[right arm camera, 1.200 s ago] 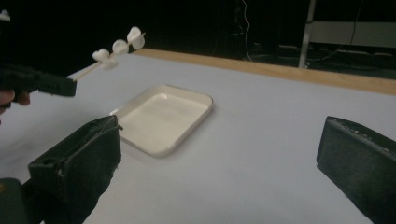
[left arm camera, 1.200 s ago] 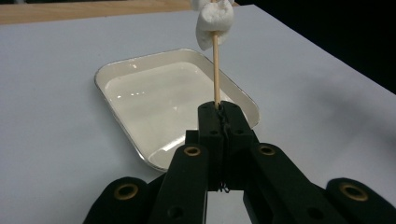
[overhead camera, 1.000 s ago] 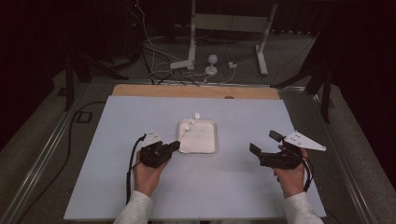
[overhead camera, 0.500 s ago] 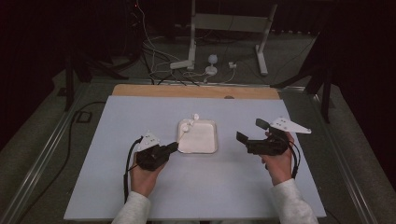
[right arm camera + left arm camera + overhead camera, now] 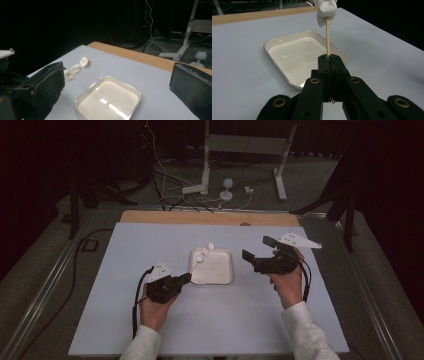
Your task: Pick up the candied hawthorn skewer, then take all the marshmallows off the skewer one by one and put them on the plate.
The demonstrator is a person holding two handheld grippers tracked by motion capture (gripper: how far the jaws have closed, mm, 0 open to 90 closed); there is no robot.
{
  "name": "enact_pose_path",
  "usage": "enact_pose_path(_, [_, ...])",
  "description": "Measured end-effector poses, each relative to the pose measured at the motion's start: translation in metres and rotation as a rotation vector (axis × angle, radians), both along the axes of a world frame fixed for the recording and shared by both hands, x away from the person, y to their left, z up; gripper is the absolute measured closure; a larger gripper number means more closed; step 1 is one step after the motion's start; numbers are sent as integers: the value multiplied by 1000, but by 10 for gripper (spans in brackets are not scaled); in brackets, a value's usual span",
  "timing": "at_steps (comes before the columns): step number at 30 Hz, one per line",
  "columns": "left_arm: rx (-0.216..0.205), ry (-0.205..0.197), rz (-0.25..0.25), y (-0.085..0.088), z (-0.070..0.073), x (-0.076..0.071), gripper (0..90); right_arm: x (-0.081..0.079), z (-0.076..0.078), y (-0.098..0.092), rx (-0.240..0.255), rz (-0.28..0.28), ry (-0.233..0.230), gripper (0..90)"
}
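A thin wooden skewer (image 5: pixel 327 37) threaded with white marshmallows (image 5: pixel 202 254) (image 5: pixel 326 11) (image 5: pixel 77 68) rises out of my left gripper (image 5: pixel 186 278) (image 5: pixel 329 58), whose jaws are shut on its lower end. The marshmallows hang over the near-left corner of an empty white square tray (image 5: pixel 215 270) (image 5: pixel 297 55) (image 5: pixel 110 100) in the middle of the table. My right gripper (image 5: pixel 257 249) (image 5: pixel 118 72) is held in the air just right of the tray, jaws wide open with nothing between them, pointing left toward the tray and skewer.
The grey-white table top (image 5: pixel 150 240) has a wooden strip (image 5: pixel 200 217) along its far edge. Beyond it on the dark floor are cables, a white stand (image 5: pixel 205 165) and a small white object (image 5: pixel 227 185).
My right gripper has moved left and away from the person, toward the tray, rising a little, jaws still open. The left gripper and skewer have stayed put.
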State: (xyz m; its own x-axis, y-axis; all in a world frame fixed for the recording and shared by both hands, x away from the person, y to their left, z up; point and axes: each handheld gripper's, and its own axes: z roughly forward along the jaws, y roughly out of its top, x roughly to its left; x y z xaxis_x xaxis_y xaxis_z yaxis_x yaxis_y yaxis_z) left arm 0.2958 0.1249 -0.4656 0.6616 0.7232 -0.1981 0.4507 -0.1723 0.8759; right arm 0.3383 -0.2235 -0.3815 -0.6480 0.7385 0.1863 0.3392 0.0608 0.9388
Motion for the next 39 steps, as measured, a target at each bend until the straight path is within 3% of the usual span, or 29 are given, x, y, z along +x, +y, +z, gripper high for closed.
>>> enact_pose_path(7, [-1,-1,-1,1,1,-1,898,10,2,14,9,16,16,0])
enact_pose_path(12, [2,-4,-2,-1,0,-1,898,17,-2,22,44,24,41,0])
enact_pose_path(20, [2,-17,-11,-3,1,-3,898,29,-12,36,93,57,127,41])
enact_pose_path(24, [-2,-19,-14,-4,2,-4,898,30,-14,42,88,87,163,76])
enact_pose_path(28, [-5,-20,-18,-5,3,-4,898,31,-15,53,93,138,197,179])
enact_pose_path(33, [-8,-27,-31,-9,4,-7,898,33,-14,61,105,146,213,306])
enact_pose_path(36, [-7,-34,-37,-11,4,-8,898,37,-18,67,113,144,262,463])
enact_pose_path(39, [-12,-37,-41,-12,5,-8,898,40,-22,69,129,143,294,530])
